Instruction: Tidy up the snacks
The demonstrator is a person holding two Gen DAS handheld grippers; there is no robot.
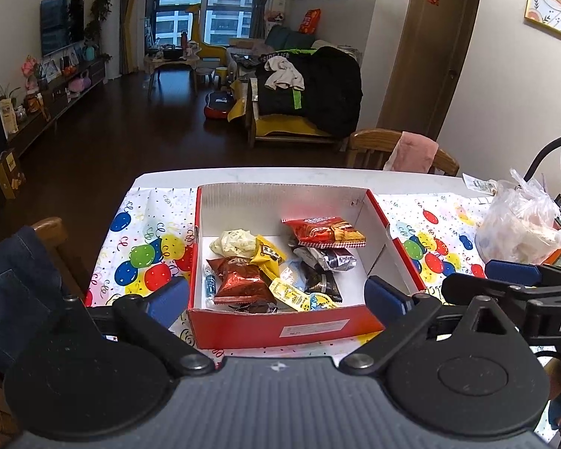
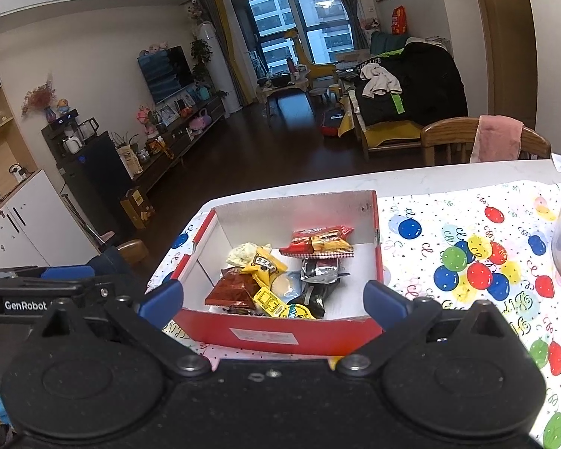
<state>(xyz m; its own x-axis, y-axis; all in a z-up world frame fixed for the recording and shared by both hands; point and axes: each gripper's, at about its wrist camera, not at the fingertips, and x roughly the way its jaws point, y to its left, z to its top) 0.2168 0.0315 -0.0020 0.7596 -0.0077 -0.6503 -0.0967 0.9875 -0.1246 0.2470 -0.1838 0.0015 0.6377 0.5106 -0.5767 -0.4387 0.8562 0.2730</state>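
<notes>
Left hand-held gripper (image 1: pixel 276 295): jaws spread wide, nothing between the pads; it hangs over the near end of the red box, one blue pad to each side of it, neither one clearly touching the cardboard.
Right hand-held gripper (image 2: pixel 273 295): also wide open and empty, held just short of the same box, its blue pads outside the two near corners.
Red box (image 1: pixel 280 331): open-topped, white inside, standing on the bench (image 1: pixel 243 174) on top of the balloon-print cloth (image 1: pixel 146 247).
Snacks (image 1: pixel 280 265): a loose heap of small wrapped packets on the box floor, crowded toward the near wall.
Red packet (image 1: pixel 323 232): lies highest, at the far right of the heap.
Brown-red packet (image 1: pixel 239 280): at the near left, touching a yellow packet (image 1: pixel 267 256).
Plastic bag (image 1: pixel 523 224): on the bench to the right, well apart from the box.
</notes>
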